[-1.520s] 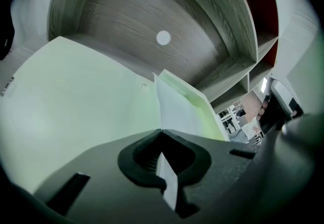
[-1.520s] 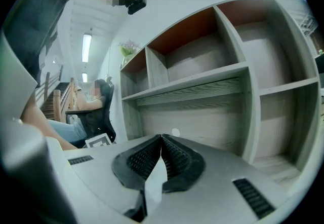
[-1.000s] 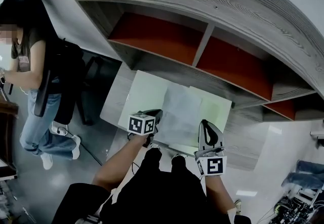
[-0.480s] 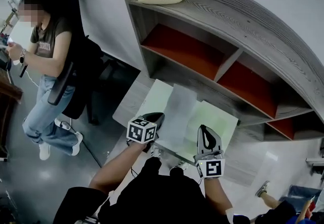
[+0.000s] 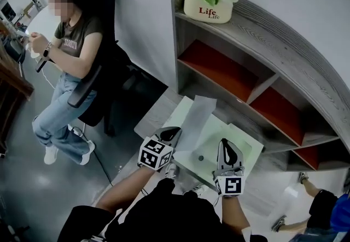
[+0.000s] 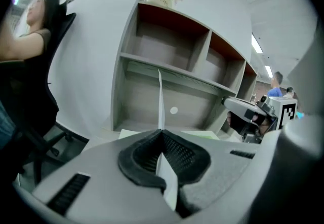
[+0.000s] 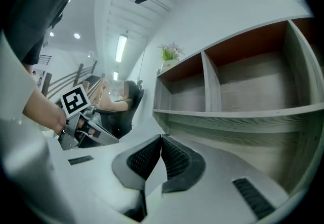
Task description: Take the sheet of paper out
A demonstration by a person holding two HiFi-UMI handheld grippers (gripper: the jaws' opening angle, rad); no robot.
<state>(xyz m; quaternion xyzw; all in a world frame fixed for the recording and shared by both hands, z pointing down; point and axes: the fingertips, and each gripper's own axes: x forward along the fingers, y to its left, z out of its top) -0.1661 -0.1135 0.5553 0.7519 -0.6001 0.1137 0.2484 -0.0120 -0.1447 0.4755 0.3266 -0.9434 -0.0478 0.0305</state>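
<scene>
The pads of the left gripper [image 6: 161, 132] are pressed together on the near edge of the sheet of paper [image 6: 160, 97]. In the left gripper view the sheet is seen edge-on, as a thin white line rising in front of the shelf unit [image 6: 174, 83]. The pads of the right gripper [image 7: 161, 138] are likewise closed. A thin pale layer is seen between them, judged to be the edge of the green folder [image 5: 247, 142].

The folder is probably pinned so that it is not dragged along with the sheet.

Only in the head view is the layout given. The sheet is lifted at a slant, its far end toward the shelf unit's foot, with the folder flat below that unit. Whether the sheet's lower part is within the folder cannot be made out.
</scene>
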